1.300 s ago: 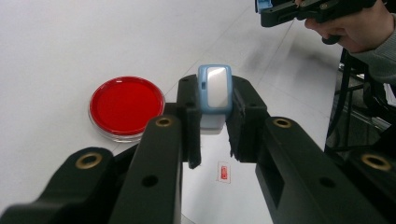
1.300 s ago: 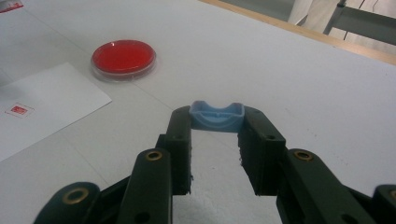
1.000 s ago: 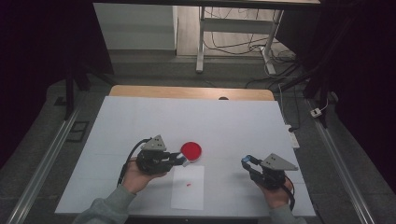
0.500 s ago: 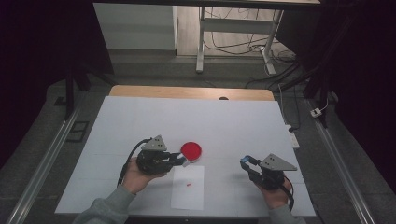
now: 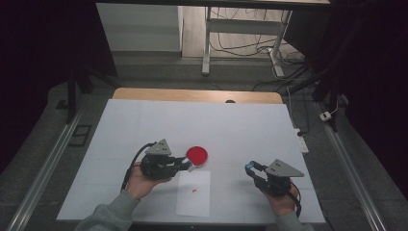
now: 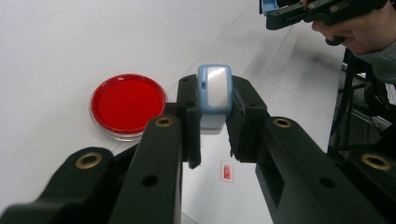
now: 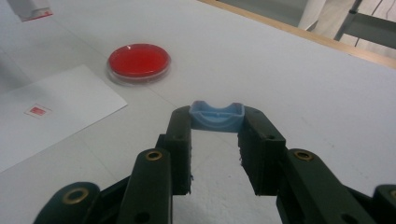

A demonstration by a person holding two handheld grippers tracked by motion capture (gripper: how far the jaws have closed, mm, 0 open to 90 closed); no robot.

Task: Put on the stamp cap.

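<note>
Gripping a blue-and-white case [image 6: 215, 91] between its jaws, left gripper [image 5: 185, 163] | right gripper [image 5: 251, 169] clamped on a blue cap [image 7: 217, 115]; red dish [image 5: 197, 155] just beside the left gripper's tip | paper sheet [image 5: 194, 193] between both hands; all over the white table [image 5: 231, 125]

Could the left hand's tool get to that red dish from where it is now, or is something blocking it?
Probably yes. The red dish lies just past the left gripper on bare table, nothing between them. But its fingers are already shut on a blue-and-white stamp-like piece, so grasping the dish would mean setting that down first.
</note>
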